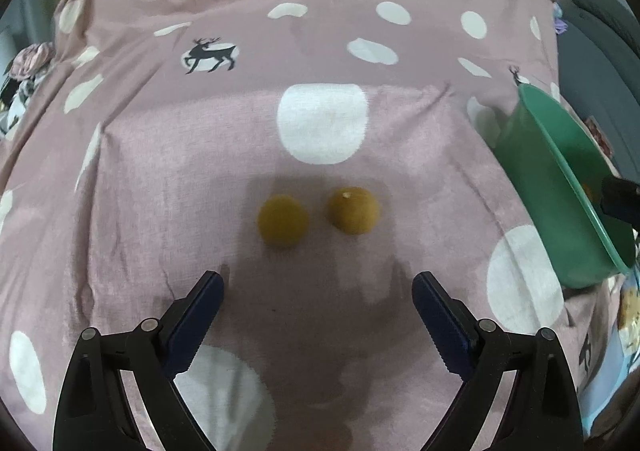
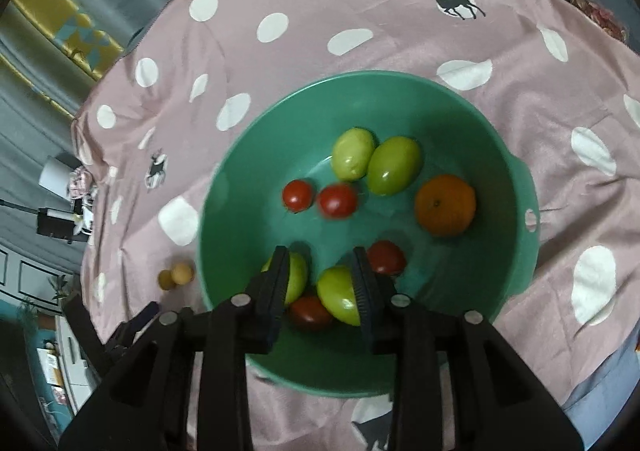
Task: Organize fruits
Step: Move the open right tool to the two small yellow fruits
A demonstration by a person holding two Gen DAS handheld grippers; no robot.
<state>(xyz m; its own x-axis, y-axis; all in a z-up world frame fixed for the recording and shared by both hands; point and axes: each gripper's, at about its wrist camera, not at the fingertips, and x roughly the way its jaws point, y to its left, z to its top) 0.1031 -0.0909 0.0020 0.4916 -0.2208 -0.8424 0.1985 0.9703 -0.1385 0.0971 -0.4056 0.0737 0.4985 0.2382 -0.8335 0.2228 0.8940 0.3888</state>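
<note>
Two small yellow-brown round fruits lie side by side on the pink dotted cloth, just ahead of my left gripper, which is open and empty above the cloth. The green bowl holds several green fruits, several red tomatoes and one orange. My right gripper hovers over the bowl's near side, its jaws partly apart; a green fruit lies in the bowl below its right finger, not pressed by the pads. The two yellow-brown fruits also show left of the bowl.
In the left wrist view the bowl stands at the right, with a dark part of the right gripper over it. Pink cloth with white dots covers the surface and drops off at the edges. Curtains and furniture lie beyond.
</note>
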